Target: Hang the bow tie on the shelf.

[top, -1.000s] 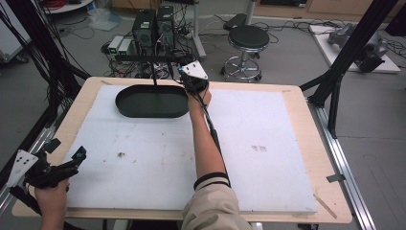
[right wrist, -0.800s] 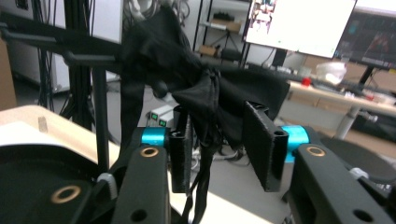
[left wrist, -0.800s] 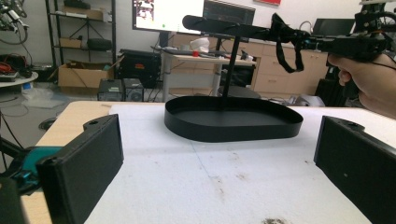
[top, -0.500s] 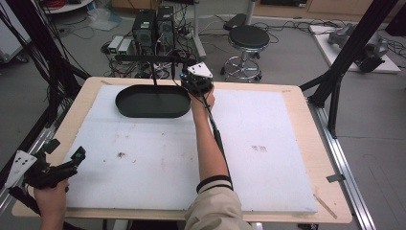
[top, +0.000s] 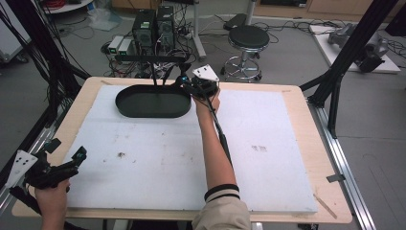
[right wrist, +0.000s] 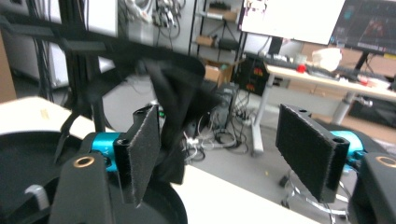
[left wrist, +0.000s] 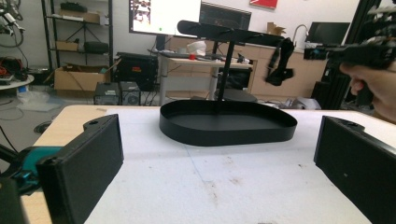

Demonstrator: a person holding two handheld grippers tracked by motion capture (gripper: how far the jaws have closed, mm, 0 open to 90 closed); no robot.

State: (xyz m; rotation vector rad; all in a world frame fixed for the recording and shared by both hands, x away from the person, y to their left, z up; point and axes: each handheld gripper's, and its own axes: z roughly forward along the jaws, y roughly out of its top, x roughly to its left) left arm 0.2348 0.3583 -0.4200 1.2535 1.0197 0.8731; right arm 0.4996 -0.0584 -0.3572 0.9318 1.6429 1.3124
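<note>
A black oval tray (top: 125, 109) (left wrist: 187, 127) lies at the back left of the white mat, and a thin post rises from it to a black crossbar (top: 143, 58) (left wrist: 219, 30). A black cloth (left wrist: 279, 66) (right wrist: 180, 105) hangs from the bar's right end. My right gripper (top: 186, 82) (right wrist: 224, 140) is held up at that end, open, with the cloth just beside its left pad (right wrist: 142, 149) and apart from the other. The left gripper view shows a hand holding it (left wrist: 369, 51). My left gripper (top: 67, 149) (left wrist: 219, 158) rests open and empty at the mat's near left corner.
The white mat (top: 268, 143) covers most of the wooden table (top: 306, 120). Black frame posts (top: 344, 62) stand at the table's right and left sides. Computers, cables and a stool (top: 249, 40) sit on the floor behind the table.
My right gripper has shifted slightly to the right at the end of the bar. The left gripper has stayed where it was.
</note>
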